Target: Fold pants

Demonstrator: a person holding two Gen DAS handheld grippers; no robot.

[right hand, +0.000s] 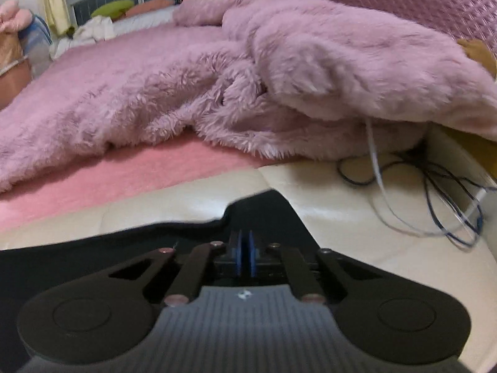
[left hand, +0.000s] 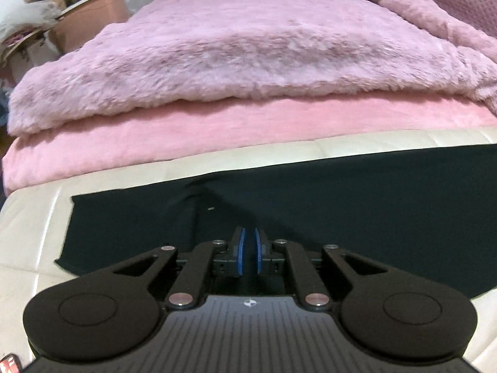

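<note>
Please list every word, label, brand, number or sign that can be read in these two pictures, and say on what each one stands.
No readable words or numbers in either view.
Small white emblem, no letters, on the left gripper body.
The same emblem, blurred, on the right gripper body.
Red item at the bottom left corner of the left view: white marks, cut off and too blurred to read.
Pants, blanket: no label shows.

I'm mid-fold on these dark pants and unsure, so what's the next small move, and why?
Probably draw the right tongs leftward, carrying the raised pants edge they look shut on over the flat part. The left tongs stand slightly apart above the pants, gripping nothing, so they could hold that part flat against the cream cover.
</note>
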